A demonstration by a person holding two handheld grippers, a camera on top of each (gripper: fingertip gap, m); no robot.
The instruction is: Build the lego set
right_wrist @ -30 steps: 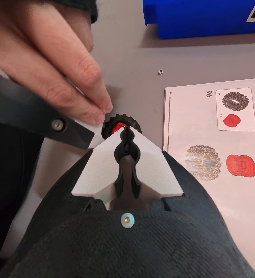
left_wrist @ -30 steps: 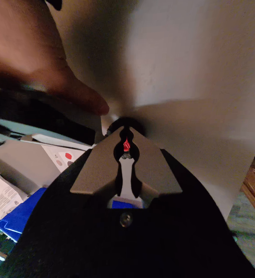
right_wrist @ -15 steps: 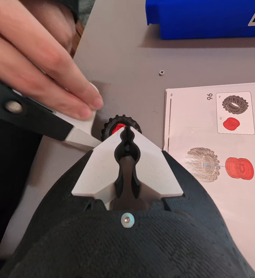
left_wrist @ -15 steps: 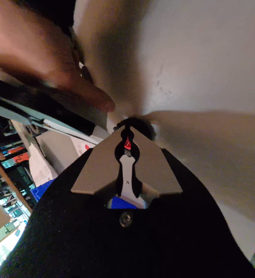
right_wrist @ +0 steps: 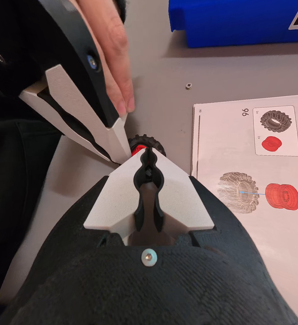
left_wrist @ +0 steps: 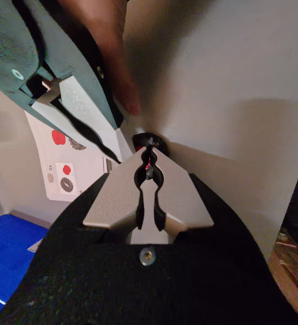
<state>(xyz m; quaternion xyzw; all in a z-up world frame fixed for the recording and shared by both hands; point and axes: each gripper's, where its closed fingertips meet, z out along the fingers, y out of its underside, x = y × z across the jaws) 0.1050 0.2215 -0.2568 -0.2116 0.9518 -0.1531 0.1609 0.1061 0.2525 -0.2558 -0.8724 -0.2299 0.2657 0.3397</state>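
Grey surface [right_wrist: 162, 73] carries instruction booklet [right_wrist: 250, 158], blue bin [right_wrist: 232, 22], small screw [right_wrist: 189, 86]. Black tyre with red hub [right_wrist: 145, 143] sits at surface's near edge. Right claw [right_wrist: 149, 151] closed on it; left claw [left_wrist: 149, 149] also clamped on same wheel [left_wrist: 144, 140], tips meeting there.

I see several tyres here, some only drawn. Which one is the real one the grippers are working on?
The small black tyre with the red hub, standing on the grey table at the gripper tips. The others are flat pictures printed on the instruction booklet to its right.
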